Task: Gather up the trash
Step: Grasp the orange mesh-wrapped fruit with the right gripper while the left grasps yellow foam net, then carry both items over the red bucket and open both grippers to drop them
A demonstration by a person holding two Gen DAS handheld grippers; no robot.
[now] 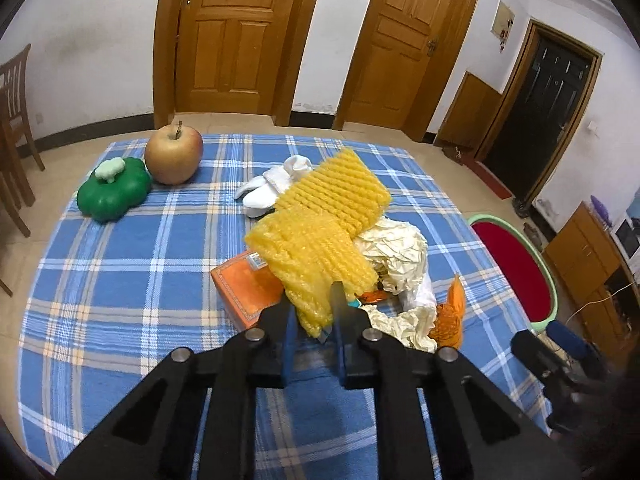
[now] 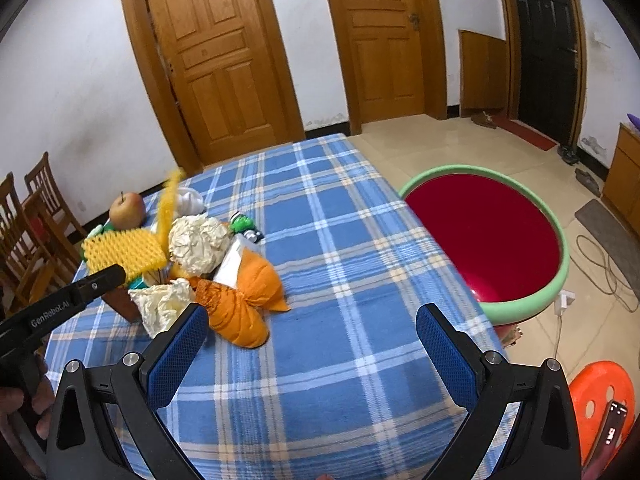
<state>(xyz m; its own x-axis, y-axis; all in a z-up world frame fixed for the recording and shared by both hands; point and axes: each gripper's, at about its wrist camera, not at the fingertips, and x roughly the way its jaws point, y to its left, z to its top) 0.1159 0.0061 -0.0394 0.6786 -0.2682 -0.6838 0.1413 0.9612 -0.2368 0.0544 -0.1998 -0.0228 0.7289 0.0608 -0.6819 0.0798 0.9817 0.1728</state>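
Much bare checked tablecloth [image 2: 320, 280] spreads toward the table's right edge, beside a red basin [image 2: 488, 240] holding nothing visible. Left gripper [image 1: 314, 312] clenches the yellow foam net [image 1: 316, 256] atop the trash pile; right gripper [image 2: 312, 332] hangs spread, holding nothing.

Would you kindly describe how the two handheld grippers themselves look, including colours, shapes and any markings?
Both are matte black plastic frames with angled, triangular-cutout struts joined by round silver pivot pins. The left gripper has slim black fingers with blue inner faces. The right gripper has broad fingers faced with blue textured pads. White lettering reading GenRobot.AI runs along the left gripper's side in the right wrist view. No cables or sleeves show.
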